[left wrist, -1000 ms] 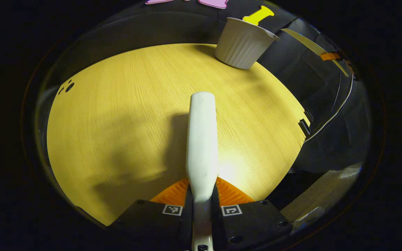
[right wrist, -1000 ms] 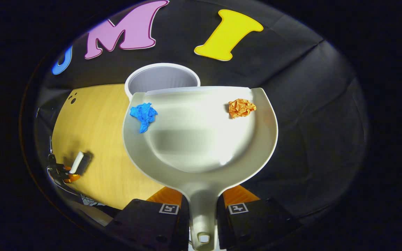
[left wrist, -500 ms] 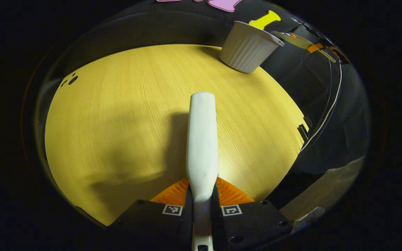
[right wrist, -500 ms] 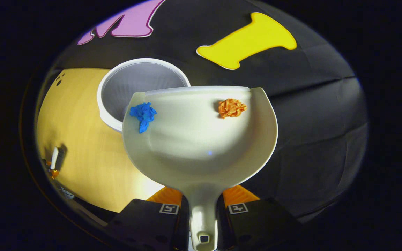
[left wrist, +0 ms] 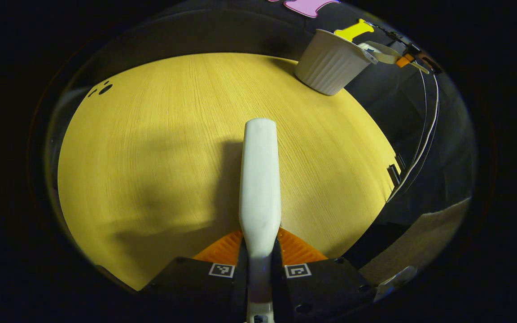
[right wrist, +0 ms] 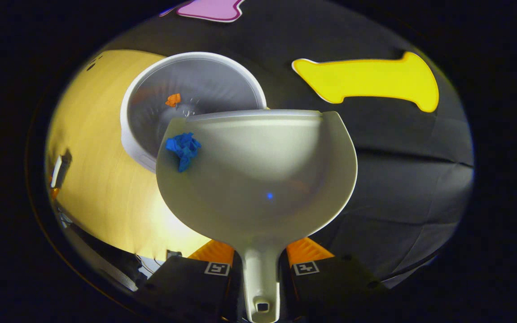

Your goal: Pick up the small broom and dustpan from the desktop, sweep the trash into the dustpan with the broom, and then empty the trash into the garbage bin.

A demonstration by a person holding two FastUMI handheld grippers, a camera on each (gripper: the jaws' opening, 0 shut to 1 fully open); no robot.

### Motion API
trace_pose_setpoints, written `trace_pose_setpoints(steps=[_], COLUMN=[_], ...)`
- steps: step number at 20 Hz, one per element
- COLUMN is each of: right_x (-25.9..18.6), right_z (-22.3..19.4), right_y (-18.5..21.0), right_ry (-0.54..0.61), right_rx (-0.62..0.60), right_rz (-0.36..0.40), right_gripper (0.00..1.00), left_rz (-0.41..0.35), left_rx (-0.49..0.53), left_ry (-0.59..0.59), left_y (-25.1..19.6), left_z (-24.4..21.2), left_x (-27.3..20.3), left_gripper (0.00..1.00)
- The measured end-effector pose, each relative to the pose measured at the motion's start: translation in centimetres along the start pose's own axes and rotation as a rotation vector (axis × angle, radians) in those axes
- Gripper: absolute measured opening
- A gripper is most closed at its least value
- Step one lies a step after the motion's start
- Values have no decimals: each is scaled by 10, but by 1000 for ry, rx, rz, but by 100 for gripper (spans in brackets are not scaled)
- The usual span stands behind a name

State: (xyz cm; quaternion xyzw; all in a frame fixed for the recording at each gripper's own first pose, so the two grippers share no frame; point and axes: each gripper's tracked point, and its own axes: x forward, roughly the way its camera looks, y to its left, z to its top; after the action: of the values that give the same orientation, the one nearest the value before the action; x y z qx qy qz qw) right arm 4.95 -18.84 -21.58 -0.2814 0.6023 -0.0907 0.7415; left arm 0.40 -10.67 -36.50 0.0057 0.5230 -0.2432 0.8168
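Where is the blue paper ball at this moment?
In the right gripper view, the blue ball lies in the dustpan, at its left front corner, beside the bin.

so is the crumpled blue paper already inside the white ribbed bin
No, the crumpled blue paper sits on the white plastic dustpan, above the white ribbed bin.

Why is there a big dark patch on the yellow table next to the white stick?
In the left gripper view, that patch is a shadow the broom handle casts on the table; near the hand-held gripper the wood glares bright. In the right gripper view, the dustpan looks dim.
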Motion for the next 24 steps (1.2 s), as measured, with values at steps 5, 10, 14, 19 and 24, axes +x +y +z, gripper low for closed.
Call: trace_pose_setpoints(steps=[5, 10, 14, 19, 24], right_x=[2, 5, 6, 4, 4], right_z=[10, 26, 30, 31, 32], right_y=[-6, 0, 2, 4, 7], right_ry=[71, 66, 61, 34, 32], right_rx=[-84, -146, -170, -185, -194], right_rz=[12, 21, 23, 20, 38], right_gripper=[36, 36, 36, 31, 36], left_rz=[8, 14, 21, 22, 23], left_rx=[7, -37, -37, -32, -33], left_ry=[5, -6, -6, -7, -7], left_y=[1, 0, 0, 1, 1], left_z=[1, 0, -1, 1, 1], left_x=[0, 2, 3, 3, 4], left_gripper=[26, 26, 26, 25, 26])
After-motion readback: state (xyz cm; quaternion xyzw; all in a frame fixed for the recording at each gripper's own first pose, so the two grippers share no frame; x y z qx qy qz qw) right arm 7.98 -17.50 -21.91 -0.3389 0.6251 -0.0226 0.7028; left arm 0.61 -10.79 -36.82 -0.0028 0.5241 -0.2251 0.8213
